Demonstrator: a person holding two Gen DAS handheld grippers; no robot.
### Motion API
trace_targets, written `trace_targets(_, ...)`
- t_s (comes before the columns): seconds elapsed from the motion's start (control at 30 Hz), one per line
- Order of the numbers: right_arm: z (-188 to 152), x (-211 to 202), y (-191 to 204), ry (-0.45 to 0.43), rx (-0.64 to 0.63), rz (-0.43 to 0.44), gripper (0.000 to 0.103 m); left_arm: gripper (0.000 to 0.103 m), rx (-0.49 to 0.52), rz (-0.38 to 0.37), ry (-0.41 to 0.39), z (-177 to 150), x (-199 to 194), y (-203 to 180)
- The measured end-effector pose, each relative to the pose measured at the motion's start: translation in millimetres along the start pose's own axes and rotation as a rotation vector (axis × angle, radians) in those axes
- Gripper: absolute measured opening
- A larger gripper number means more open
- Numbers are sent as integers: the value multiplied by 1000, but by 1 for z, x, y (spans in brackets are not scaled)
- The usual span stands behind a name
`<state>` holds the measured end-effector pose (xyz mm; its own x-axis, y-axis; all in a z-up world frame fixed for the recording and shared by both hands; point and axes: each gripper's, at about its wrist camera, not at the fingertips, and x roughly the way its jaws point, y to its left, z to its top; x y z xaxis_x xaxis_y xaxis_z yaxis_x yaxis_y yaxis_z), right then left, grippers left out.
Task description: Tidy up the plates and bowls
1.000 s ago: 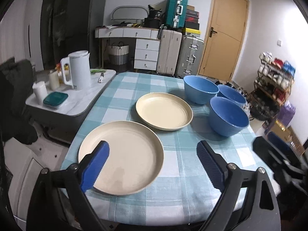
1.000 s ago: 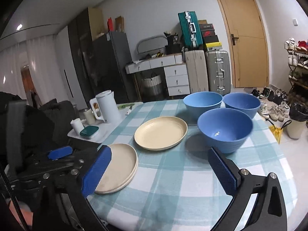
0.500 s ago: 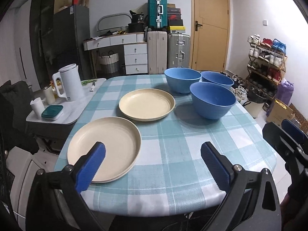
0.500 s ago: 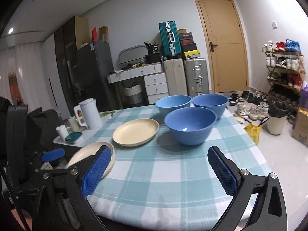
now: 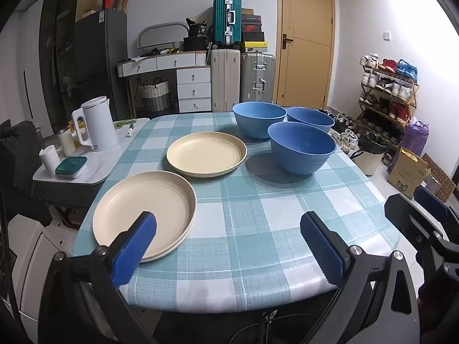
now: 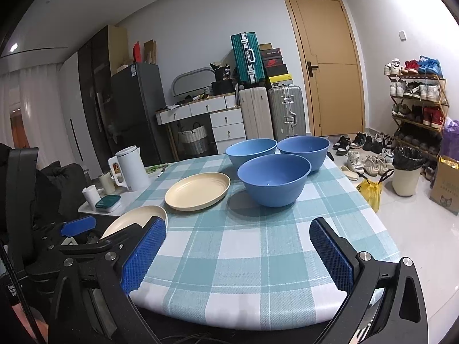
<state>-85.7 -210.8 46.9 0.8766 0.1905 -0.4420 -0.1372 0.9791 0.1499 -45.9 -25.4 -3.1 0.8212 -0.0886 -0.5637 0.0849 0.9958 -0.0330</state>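
On the checked table (image 5: 258, 218) a cream plate (image 5: 146, 209) lies at the near left, seemingly on top of another one. A second cream plate (image 5: 206, 153) lies further back. Three blue bowls stand at the right: a near one (image 5: 301, 150), a far left one (image 5: 258, 119) and a far right one (image 5: 309, 117). My left gripper (image 5: 229, 238) is open and empty above the near table edge, its left finger over the near plate. My right gripper (image 6: 238, 255) is open and empty near the front edge; plates (image 6: 198, 190) and bowls (image 6: 274, 179) lie ahead.
A side table (image 5: 86, 169) to the left holds a white kettle (image 5: 96, 127), cups and a green-lidded box (image 5: 71, 166). Behind stand a fridge, drawers and suitcases (image 5: 226, 80). A shoe rack (image 5: 387, 97), bin and boxes stand on the right.
Both grippers have drawn back and risen from the table, so plates and bowls look further away. Both stay open. Nothing on the table has moved.
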Motion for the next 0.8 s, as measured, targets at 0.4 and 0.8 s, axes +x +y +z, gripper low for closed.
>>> trace_targets(0.4, -2, 3, 11, 17, -12, 22, 102, 102, 6, 14, -12, 1, -7, 3)
trace_targets(0.8, 22, 62, 29, 62, -39, 51, 102, 102, -19, 62, 41, 50, 30, 61)
